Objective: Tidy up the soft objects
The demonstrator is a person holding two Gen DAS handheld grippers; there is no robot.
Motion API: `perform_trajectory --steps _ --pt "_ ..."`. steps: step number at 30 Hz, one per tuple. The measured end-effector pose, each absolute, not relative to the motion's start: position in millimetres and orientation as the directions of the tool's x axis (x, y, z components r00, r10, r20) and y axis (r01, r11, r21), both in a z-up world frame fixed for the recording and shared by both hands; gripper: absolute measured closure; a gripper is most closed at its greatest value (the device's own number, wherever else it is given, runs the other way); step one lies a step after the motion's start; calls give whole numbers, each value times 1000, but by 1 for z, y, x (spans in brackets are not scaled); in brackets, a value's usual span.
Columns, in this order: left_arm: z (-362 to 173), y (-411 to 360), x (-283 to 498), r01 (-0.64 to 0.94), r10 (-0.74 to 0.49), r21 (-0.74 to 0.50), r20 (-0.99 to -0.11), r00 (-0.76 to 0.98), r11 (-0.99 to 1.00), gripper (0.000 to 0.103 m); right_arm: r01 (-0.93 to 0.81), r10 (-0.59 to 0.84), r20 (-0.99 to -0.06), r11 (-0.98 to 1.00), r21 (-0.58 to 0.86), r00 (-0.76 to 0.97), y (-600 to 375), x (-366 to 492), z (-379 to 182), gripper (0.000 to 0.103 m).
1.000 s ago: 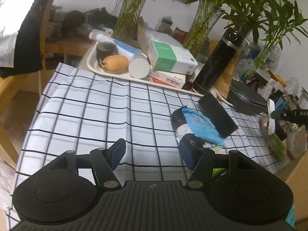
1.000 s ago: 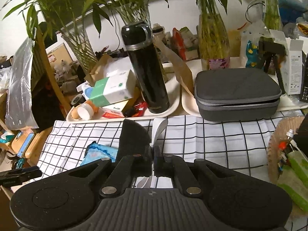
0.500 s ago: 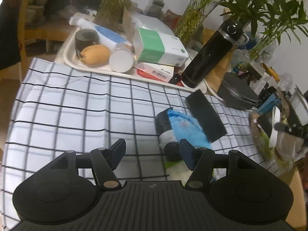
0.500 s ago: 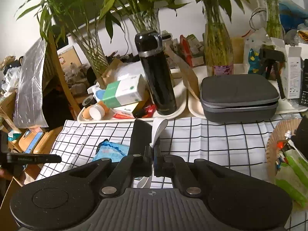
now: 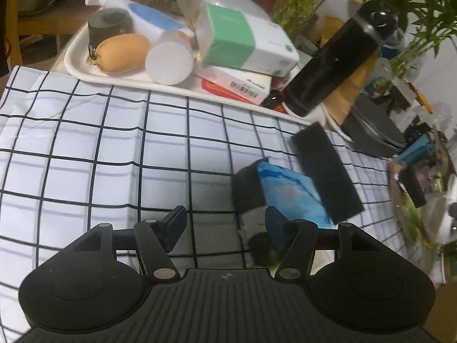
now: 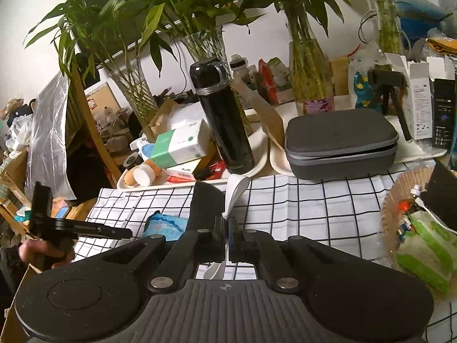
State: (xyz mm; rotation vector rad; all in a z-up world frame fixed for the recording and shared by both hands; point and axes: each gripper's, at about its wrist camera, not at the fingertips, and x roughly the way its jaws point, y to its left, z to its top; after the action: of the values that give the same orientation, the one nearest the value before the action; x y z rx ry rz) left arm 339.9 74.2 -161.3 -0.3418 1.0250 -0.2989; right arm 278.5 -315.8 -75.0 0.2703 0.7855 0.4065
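My left gripper is open and empty above the checked cloth. Just right of it lie a black-and-white rolled sock, a blue soft pack and a black foam block. My right gripper is shut on a white strap, held above the cloth. The foam block and blue pack lie just left of its fingers. The left gripper shows at the far left of the right wrist view.
A white tray at the back holds a tan pouch, boxes and a black flask. A grey case sits on a second tray. A wicker basket with green packs stands at the right.
My left gripper has moved forward and right toward the sock and blue pack, staying open. My right gripper has risen a little, still shut on the strap.
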Motion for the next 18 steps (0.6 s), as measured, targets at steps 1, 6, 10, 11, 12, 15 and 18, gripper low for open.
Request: perform_trajectory --steps 1,6,10,11,12,15,18 --pt "-164 73 342 84 -393 -405 -783 483 910 44 -254 451 -627 889 382 636 -316 279 -75 99" --pt "-167 69 345 99 -396 -403 -771 499 910 43 -270 460 -625 885 380 631 -313 279 -75 99" --pt "-166 63 349 124 -422 -419 -758 498 899 44 -276 464 -624 883 379 628 -311 281 -74 99" --pt "-166 61 350 135 -437 -430 -751 495 893 44 -277 465 -623 883 379 629 -311 281 -74 99" --pt "-167 59 350 144 -451 -441 -745 491 886 44 -279 466 -623 882 379 629 -310 281 -73 99" --pt "-167 52 352 191 -479 -445 -735 480 875 44 -282 465 -625 883 374 628 -309 281 -74 99" --pt "-169 48 355 214 -505 -461 -729 463 861 43 -281 464 -626 884 374 627 -310 282 -74 99"
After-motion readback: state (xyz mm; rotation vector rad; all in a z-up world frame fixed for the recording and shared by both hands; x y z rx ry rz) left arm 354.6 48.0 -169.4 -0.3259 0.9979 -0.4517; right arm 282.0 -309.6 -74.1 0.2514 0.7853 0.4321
